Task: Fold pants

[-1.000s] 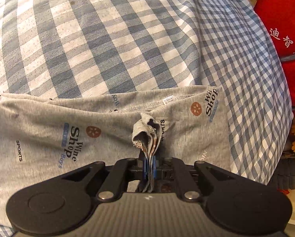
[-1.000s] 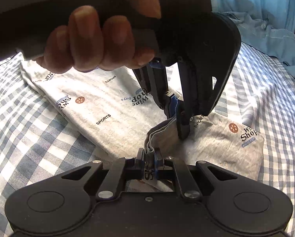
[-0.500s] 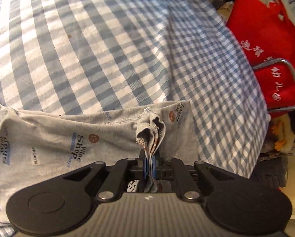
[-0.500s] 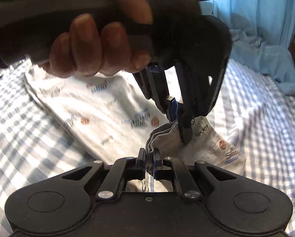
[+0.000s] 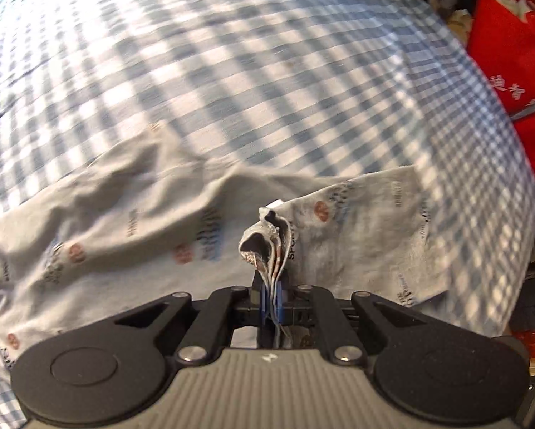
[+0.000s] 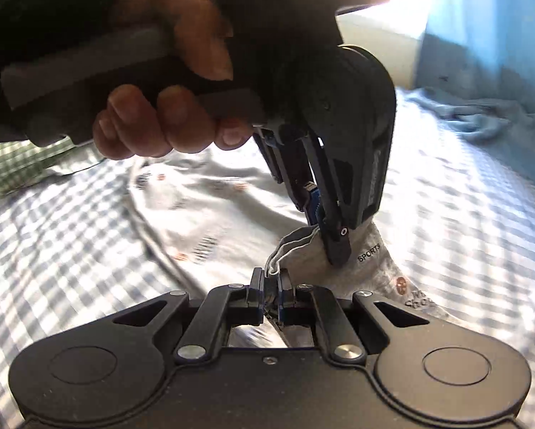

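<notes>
Left gripper (image 5: 271,298) and right gripper (image 6: 271,295) each have jaws clamped on bunched edges of the grey printed pants (image 5: 131,221), which trail ahead over the checked bed sheet (image 5: 231,71).

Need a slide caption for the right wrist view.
Both grippers, right gripper and left gripper, pinch one bunched edge of the grey printed pants above a checked bedsheet.

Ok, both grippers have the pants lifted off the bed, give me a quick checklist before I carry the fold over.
1. Left gripper clamped on the pants: ok.
2. Right gripper clamped on the bunched edge: ok.
3. All layers caught in each grip: cannot tell.
4. The two grip points close together on one end: ok.
5. Far part of pants lying flat: not ok, wrinkled.
6. Checked bedsheet ahead free of clutter: ok.
</notes>
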Motion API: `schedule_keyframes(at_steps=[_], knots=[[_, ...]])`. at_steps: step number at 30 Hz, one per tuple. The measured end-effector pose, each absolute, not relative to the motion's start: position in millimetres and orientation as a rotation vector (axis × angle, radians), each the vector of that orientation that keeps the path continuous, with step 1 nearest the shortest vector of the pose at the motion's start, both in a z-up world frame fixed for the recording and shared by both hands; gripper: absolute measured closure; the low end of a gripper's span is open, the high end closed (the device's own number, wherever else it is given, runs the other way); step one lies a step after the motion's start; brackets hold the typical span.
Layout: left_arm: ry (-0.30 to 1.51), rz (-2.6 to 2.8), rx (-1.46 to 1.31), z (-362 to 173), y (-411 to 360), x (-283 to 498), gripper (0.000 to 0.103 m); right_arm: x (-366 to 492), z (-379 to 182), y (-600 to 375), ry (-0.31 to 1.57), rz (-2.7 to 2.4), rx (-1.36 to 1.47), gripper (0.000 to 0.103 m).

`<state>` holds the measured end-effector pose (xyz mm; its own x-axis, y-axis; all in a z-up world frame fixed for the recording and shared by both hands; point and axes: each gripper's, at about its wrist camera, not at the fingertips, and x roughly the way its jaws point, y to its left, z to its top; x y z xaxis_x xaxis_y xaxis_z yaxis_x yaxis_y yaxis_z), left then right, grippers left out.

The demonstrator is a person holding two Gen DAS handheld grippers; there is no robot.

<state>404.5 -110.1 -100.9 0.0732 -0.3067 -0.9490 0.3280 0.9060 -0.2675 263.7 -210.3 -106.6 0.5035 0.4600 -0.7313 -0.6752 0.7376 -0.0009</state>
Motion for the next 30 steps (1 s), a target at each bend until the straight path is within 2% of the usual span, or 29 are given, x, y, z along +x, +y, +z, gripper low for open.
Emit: schedule_keyframes(at_steps=[5,8,9,10,12,13,14,15,16,17,18,23,26,30], knots=[[1.474,-0.448,0.020,-134.8,-79.7,407.8,0.098,274.3,-137.4,-165.4,0.853,0.758,-0.330,0.097],[1.469,-0.440,0.012,-146.5,-70.3,408.8,0.091,277.2,-151.5,-152.6,0.889,0.752,-0.341,0.095],[1.455,-0.420,0.026,-149.3,-68.2,408.8,0.081,277.7,-156.3,-151.3,0.903,0.742,-0.342,0.091],[1.442,-0.390,0.051,-151.9,-66.0,407.3,0.059,277.6,-158.4,-151.5,0.911,0.736,-0.340,0.087],[1.413,-0.323,0.107,-150.7,-62.8,403.8,0.035,272.3,-156.6,-160.6,0.905,0.721,-0.335,0.071],[1.382,-0.286,0.125,-149.0,-58.8,399.4,0.026,267.8,-153.0,-169.1,0.890,0.708,-0.332,0.068],[1.351,-0.250,0.129,-145.8,-53.6,395.4,0.023,261.2,-147.5,-183.6,0.865,0.670,-0.328,0.059],[1.323,-0.214,0.133,-143.3,-50.8,391.5,0.017,256.1,-142.7,-197.8,0.836,0.624,-0.328,0.044],[1.281,-0.169,0.135,-139.8,-48.3,385.3,0.014,249.6,-137.6,-218.3,0.781,0.540,-0.340,0.034],[1.237,-0.129,0.133,-137.8,-49.2,379.3,0.013,245.7,-135.8,-236.1,0.732,0.445,-0.374,0.014],[1.188,-0.093,0.131,-137.1,-52.9,372.7,0.011,245.8,-136.7,-250.7,0.699,0.351,-0.418,0.003],[1.041,0.177,0.262,-163.5,-97.1,357.5,0.000,289.3,-158.3,-286.8,0.600,0.151,-0.428,0.005],[0.975,0.249,0.262,-168.4,-107.2,350.2,0.000,311.7,-190.0,-304.3,0.621,0.147,-0.500,0.003],[0.995,0.193,0.240,-165.0,-99.3,359.1,0.000,309.5,-196.4,-348.3,0.542,0.227,-0.514,0.001]])
